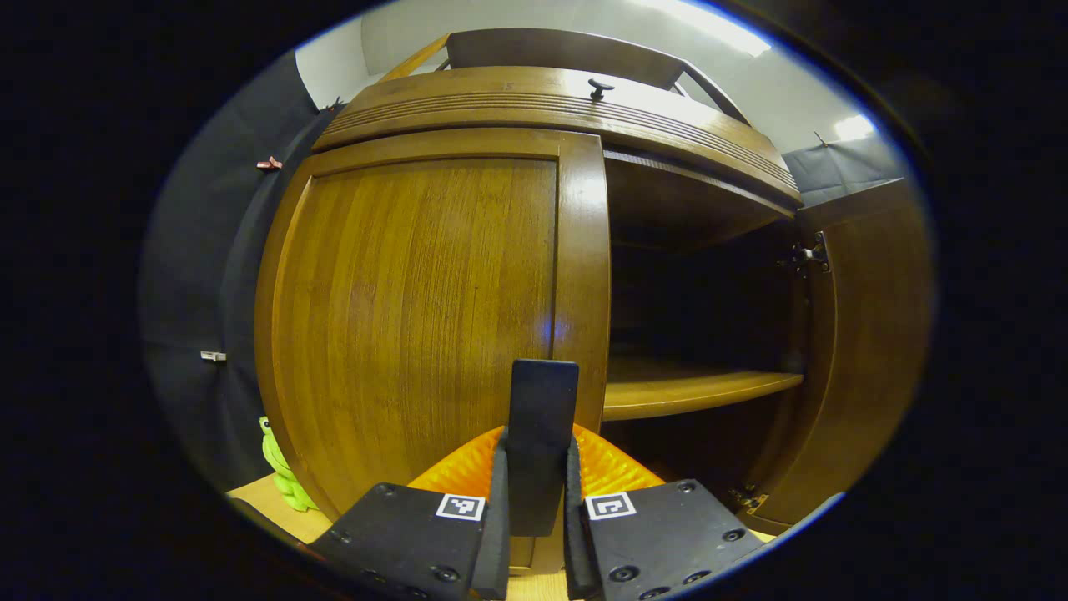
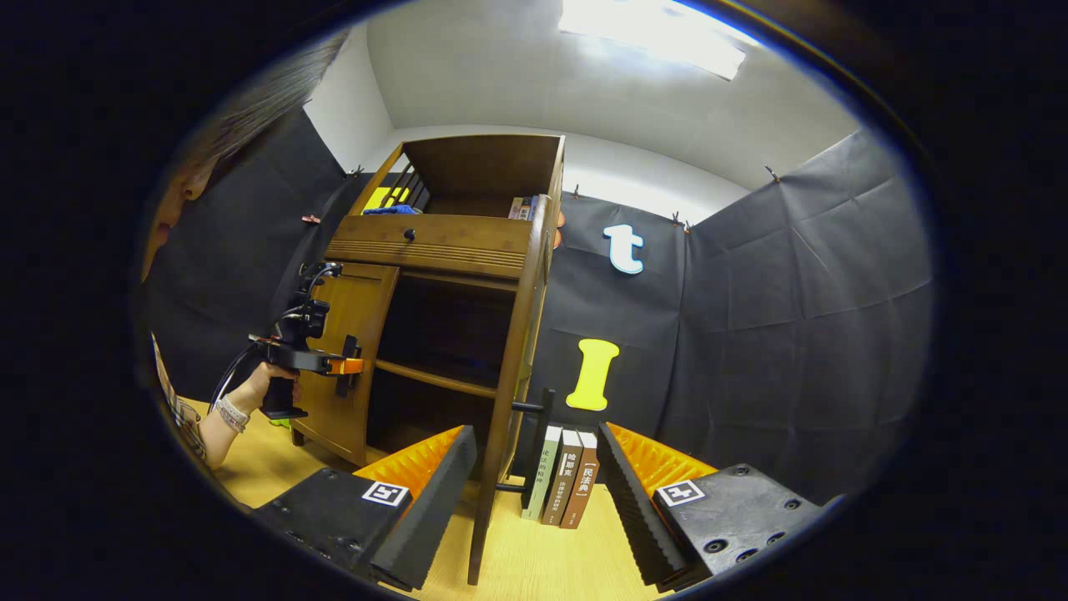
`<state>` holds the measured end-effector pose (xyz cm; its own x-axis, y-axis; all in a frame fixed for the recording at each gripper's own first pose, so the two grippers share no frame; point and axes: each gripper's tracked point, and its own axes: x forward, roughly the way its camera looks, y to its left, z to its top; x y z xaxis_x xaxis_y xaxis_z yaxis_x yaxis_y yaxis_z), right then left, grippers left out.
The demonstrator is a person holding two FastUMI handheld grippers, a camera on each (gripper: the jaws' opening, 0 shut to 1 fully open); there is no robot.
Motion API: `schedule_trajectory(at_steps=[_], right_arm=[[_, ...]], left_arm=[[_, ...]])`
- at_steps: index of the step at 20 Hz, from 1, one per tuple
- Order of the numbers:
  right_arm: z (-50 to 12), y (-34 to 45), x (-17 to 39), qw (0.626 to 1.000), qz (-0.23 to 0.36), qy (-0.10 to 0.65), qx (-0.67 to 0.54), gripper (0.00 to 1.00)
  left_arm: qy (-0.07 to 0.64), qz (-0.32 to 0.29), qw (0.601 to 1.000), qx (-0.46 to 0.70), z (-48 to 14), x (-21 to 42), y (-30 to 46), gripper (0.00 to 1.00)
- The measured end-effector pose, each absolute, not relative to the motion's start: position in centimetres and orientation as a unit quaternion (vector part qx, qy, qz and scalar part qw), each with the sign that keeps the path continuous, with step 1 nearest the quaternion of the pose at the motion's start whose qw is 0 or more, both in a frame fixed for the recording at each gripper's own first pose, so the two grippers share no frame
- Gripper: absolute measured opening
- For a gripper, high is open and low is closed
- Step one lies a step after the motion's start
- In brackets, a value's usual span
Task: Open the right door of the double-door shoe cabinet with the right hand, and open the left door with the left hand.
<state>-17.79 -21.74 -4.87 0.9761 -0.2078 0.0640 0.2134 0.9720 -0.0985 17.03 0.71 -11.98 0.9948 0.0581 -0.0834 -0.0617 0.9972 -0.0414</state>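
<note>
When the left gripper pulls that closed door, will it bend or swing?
The left door looks like thick solid wood, so it probably stays stiff. It likely swings on hinges like the one on the open right door. The left gripper has its jaws clamped on the dark handle.

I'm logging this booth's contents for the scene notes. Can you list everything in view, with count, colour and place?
Shoe cabinet: one, brown wood, on the table.
Left door: one, brown, closed.
Right door: one, brown, swung open.
Left door handle: one, black, between the left claw's fingers.
Books: three, standing beside the cabinet.
Green toy: one, left of the cabinet.
Left claw: shut on the handle.
Right claw: open, either side of the right door's edge.
Hand: one, holding the left claw.
</note>
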Motion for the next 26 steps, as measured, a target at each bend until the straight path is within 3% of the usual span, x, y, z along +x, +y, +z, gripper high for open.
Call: schedule_trajectory(at_steps=[14,26], right_arm=[[-3.4,-13.4,-16.5,0.996,-0.044,-0.037,-0.063,0.92],[-4.0,-4.6,-12.0,0.997,0.062,-0.042,-0.03,0.92]], left_arm=[[0.073,-0.076,0.993,-0.044,-11.2,7.1,1.9,0.29],[0.073,-0.098,0.992,-0.044,-10.2,-2.4,8.2,0.3]])
